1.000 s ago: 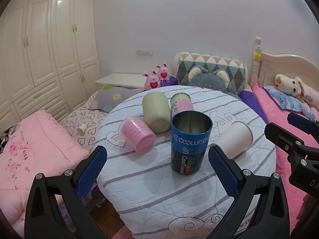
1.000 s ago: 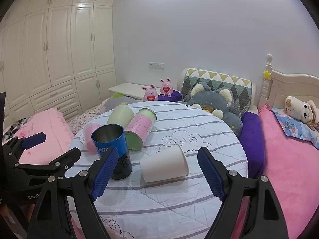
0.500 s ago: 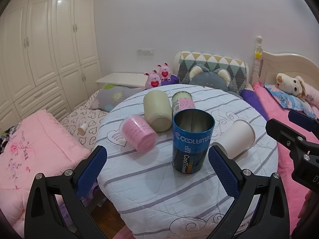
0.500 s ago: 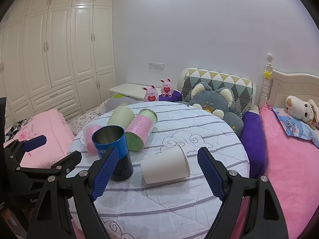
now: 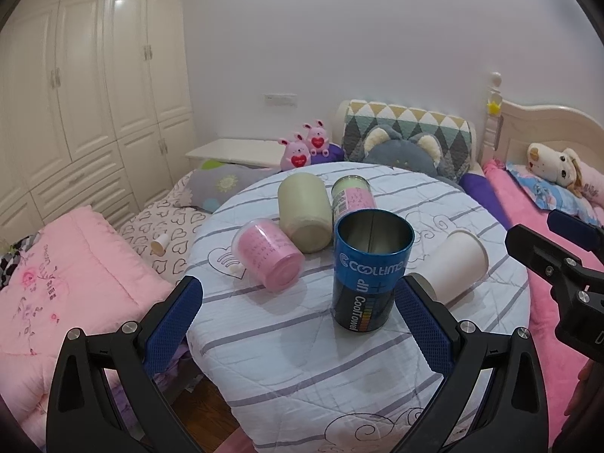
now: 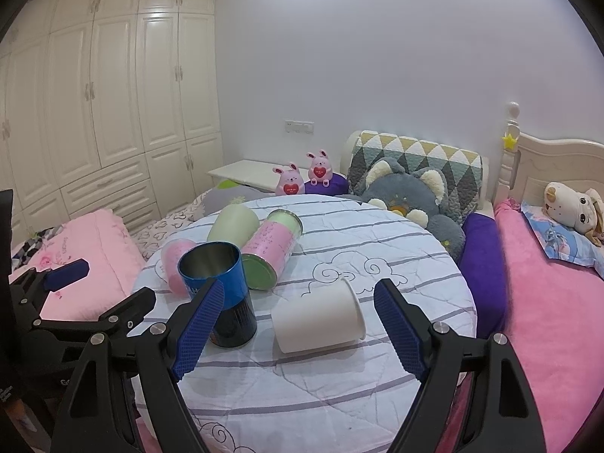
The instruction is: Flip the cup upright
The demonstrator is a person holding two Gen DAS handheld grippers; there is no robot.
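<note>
A blue metal can (image 5: 368,268) stands upright with its mouth up on the round table (image 5: 302,358); it also shows in the right wrist view (image 6: 221,294). A white paper cup (image 6: 319,315) lies on its side to its right, also seen in the left wrist view (image 5: 456,264). A pink cup (image 5: 270,255), a cream cup (image 5: 304,207) and a pink-and-green can (image 5: 353,198) lie on their sides behind. My left gripper (image 5: 298,324) is open and empty in front of the blue can. My right gripper (image 6: 298,324) is open and empty in front of the white cup.
The table has a white striped quilted cover. A bed with pink bedding (image 6: 558,302) and plush toys is at the right. Pink bedding (image 5: 56,283) lies at the left, white wardrobes (image 6: 94,113) behind. A grey plush cushion (image 6: 411,196) sits past the table.
Both grippers have drawn back and risen slightly from the table; the cups look a little lower and nearer in view. Nothing on the table has moved.
</note>
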